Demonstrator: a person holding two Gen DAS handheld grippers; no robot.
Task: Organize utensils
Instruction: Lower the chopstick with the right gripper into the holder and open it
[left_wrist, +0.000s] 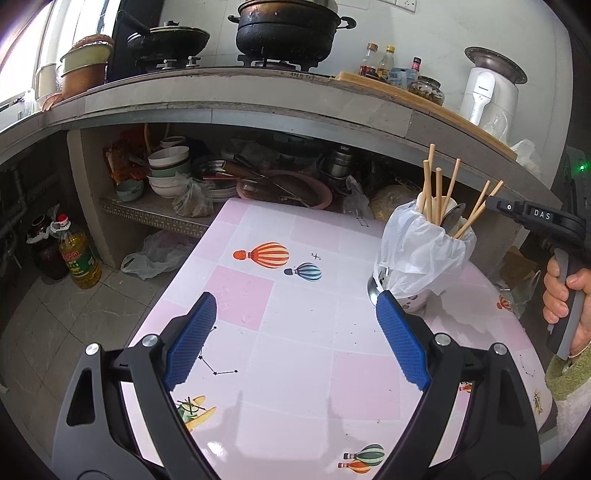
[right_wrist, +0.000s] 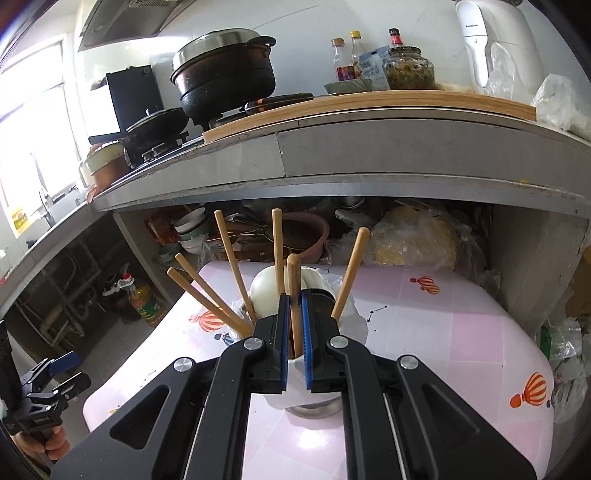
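Desk (right_wrist: 461, 332) first: near its far right corner my utensil cup (left_wrist: 417, 299), wrapped in a plastic bag (left_wrist: 413, 251), bristles with chopsticks. My right gripper (right_wrist: 294, 332) fingers pinch one chopstick (right_wrist: 294, 295) over the cup; my left gripper (left_wrist: 295, 332) hangs wide open, empty. Released askew, it could snag the bag or tip the cup.

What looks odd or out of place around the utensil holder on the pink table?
A crumpled plastic bag wraps the utensil holder, hiding most of it. The chopsticks inside splay at different angles rather than standing together.
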